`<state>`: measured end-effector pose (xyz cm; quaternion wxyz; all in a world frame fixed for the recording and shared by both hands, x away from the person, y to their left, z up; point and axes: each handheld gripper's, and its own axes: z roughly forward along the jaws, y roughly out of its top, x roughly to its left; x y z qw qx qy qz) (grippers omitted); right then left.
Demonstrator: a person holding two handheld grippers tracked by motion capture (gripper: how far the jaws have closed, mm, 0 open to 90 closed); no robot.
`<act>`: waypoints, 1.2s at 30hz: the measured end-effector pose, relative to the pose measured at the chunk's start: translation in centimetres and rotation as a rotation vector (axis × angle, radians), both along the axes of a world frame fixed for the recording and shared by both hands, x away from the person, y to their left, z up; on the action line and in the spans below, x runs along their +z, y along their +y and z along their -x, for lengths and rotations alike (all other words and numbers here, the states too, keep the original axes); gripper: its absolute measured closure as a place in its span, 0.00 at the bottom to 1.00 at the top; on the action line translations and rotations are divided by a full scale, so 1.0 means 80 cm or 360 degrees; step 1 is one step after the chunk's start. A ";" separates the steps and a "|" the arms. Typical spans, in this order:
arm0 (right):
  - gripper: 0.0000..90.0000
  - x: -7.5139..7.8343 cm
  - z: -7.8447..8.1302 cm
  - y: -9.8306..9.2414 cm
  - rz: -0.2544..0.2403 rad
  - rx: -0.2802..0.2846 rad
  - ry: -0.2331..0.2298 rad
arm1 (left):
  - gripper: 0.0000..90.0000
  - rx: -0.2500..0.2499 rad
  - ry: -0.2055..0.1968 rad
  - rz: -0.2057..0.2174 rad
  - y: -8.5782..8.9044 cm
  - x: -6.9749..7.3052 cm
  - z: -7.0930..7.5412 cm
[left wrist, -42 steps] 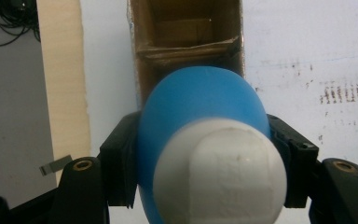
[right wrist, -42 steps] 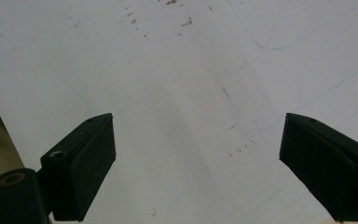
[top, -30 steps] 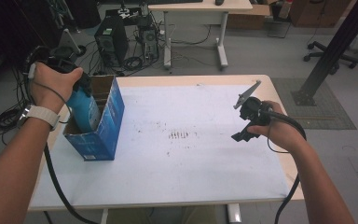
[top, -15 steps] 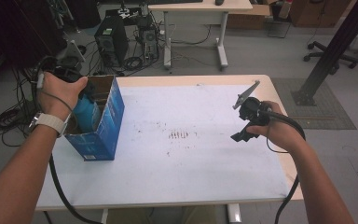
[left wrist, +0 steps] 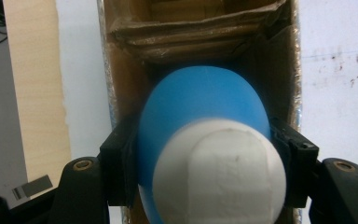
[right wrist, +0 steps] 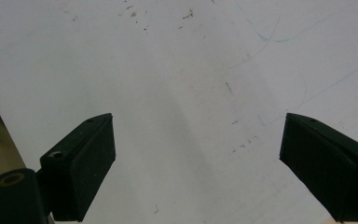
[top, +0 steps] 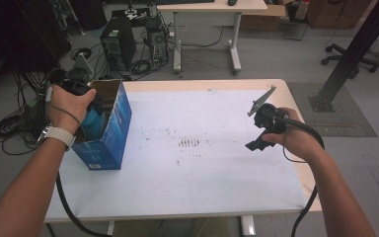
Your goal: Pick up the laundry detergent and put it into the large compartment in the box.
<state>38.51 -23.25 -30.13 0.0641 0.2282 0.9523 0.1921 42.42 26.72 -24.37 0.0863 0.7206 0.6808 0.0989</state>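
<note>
A person stands at a white-topped table (top: 192, 177) with a gripper in each hand. The left gripper (left wrist: 205, 154) is poised over the open top of a blue box (top: 109, 133) that stands upright near the table's left edge. Its jaws are clamped on a blue bottle (left wrist: 200, 102) with a white cap (left wrist: 219, 172), one pad pressed on each side of the body just under the cap. The bottle hangs base-first inside the box mouth, with brown cardboard flaps (left wrist: 191, 28) folded in beyond it. In the high view the left hand (top: 69, 101) sits right at the box's rim, and a patch of the bottle's blue shows inside the opening beside the hand.

The right gripper (top: 257, 140) is well apart from all that, out toward the right side of the table. It is held above the tabletop in the right hand (top: 291, 140), with its cable (top: 306, 207) looping down off the near edge. In its own view the two black jaws stand wide apart with nothing between them, just the scuffed white surface below. A cluster of small dark marks (top: 188, 143) lies on the table between the box and the right gripper.

Beyond the table I can see a computer tower (top: 118, 47) on the floor among cables, and a second desk (top: 212, 10) farther back.
</note>
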 end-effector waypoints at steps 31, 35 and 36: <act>0.12 -0.007 0.000 0.002 0.0003 -0.0004 0.0017 | 0.42 0.0006 0.0031 -0.0004 0.005 -0.041 -0.001; 0.12 -0.007 0.000 0.002 -0.0001 -0.0002 0.0017 | 0.41 0.0006 0.0028 -0.0003 0.005 -0.041 -0.002; 0.12 -0.008 0.001 0.002 -0.0003 -0.0002 0.0019 | 0.41 0.0008 0.0035 -0.0002 0.005 -0.042 -0.002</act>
